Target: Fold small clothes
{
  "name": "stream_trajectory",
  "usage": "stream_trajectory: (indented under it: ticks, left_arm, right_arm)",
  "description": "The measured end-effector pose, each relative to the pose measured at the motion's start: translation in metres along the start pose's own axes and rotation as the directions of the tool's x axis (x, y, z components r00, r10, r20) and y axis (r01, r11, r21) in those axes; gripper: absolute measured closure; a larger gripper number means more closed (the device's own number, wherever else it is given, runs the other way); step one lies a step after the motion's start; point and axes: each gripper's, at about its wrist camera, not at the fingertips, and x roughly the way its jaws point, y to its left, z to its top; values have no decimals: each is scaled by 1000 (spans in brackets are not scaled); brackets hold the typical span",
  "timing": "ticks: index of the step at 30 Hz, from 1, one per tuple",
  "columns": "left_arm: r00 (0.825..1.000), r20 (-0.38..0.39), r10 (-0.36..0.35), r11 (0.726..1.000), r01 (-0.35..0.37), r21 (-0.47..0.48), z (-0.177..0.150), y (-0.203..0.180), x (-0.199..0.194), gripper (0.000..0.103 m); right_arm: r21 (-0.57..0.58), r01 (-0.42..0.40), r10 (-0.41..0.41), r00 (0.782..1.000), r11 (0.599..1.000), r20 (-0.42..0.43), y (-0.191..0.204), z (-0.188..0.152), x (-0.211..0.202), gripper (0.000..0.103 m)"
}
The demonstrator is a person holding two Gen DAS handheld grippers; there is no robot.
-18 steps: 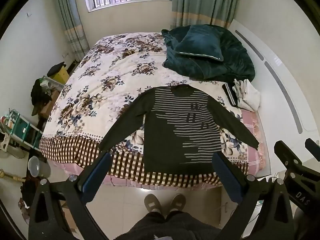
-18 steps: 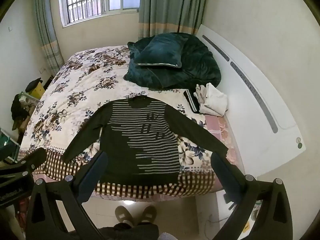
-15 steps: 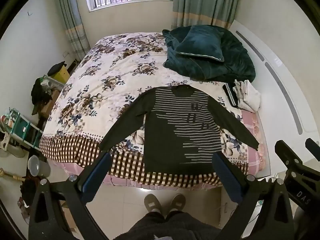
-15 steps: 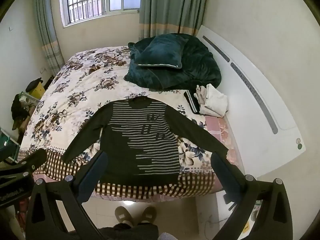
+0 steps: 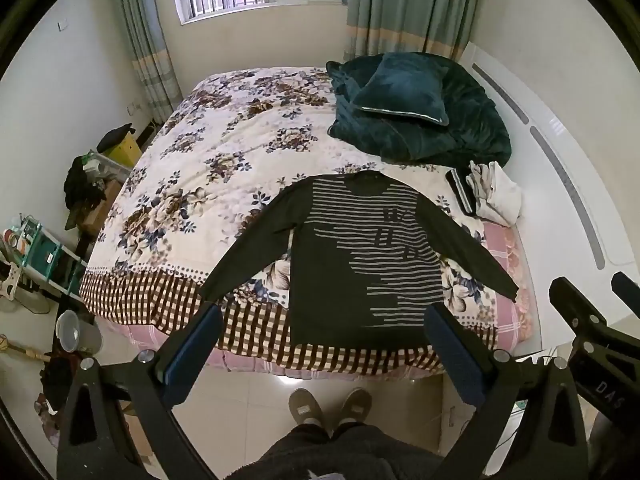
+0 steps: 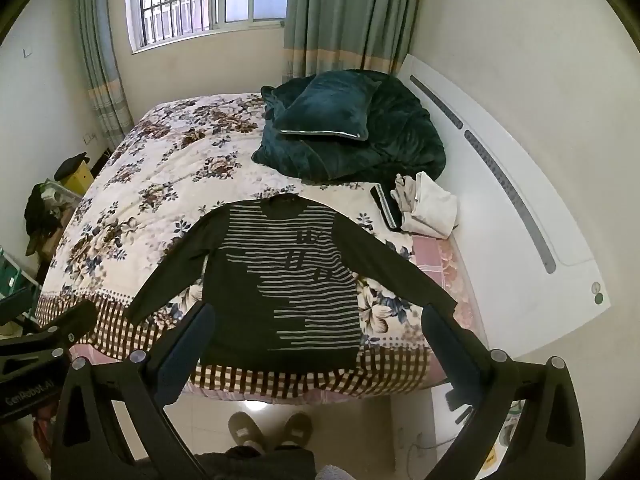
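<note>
The left gripper [image 6: 24, 368] reads "GenRobot.AI"; the right gripper [image 5: 600, 364] shows "DAS".

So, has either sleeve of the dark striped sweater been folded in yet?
No, the dark striped sweater lies flat on the floral bedspread, both sleeves spread outward.

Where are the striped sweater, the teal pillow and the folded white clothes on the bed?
striped sweater [image 5: 360, 264], left wrist view, middle of its chest.
teal pillow [image 6: 332, 106], right wrist view, centre of its face.
folded white clothes [image 6: 434, 210], right wrist view, top of the pile.
</note>
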Motion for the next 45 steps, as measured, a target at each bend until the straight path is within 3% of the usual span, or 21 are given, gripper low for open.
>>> stream_trajectory:
  ticks: [45]
  left_arm:
    - [998, 55, 19, 1000, -19, 3, 2, 2, -19, 0]
  right_arm:
    - [-15, -11, 11, 1000, 1000, 19, 3, 5, -17, 0]
